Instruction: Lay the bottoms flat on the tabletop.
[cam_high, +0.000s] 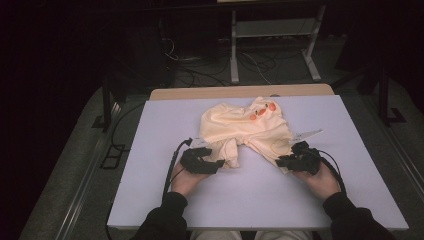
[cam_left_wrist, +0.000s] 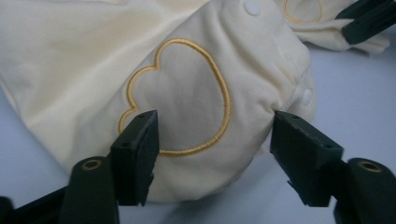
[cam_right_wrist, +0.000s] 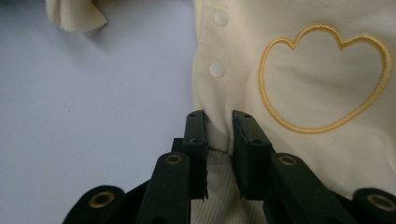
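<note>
**Desk:** Grippers first — what does each one have?

**Caption:** Your right gripper (cam_right_wrist: 219, 121), low and centre in its own view, has its jaws nearly together, pinching a fold at the hem of the cream baby garment (cam_high: 245, 127), just below the row of white snaps (cam_right_wrist: 216, 70). Your left gripper (cam_left_wrist: 212, 126) stands with jaws wide apart, straddling the other leg end, one jaw on each side of the embroidered heart outline (cam_left_wrist: 180, 95), gripping nothing yet.

**Desk:** And the garment?

**Caption:** It lies rumpled in the middle of the pale table (cam_high: 150, 190) in the high view, orange motifs (cam_high: 263, 111) toward the top of the frame, both leg ends toward you, one at each gripper.

**Desk:** How should you handle the step?

**Caption:** As I judge it, you are taking both leg ends to spread or fold the piece. Slide the left jaws toward the hem edge before closing, so you catch the fabric near its rim and not a thick bulge over the heart. Match the right-hand pinch: shallow, at the seam, clear of the snaps. Then lift both evenly; an uneven pull would likely twist the cloth.
</note>
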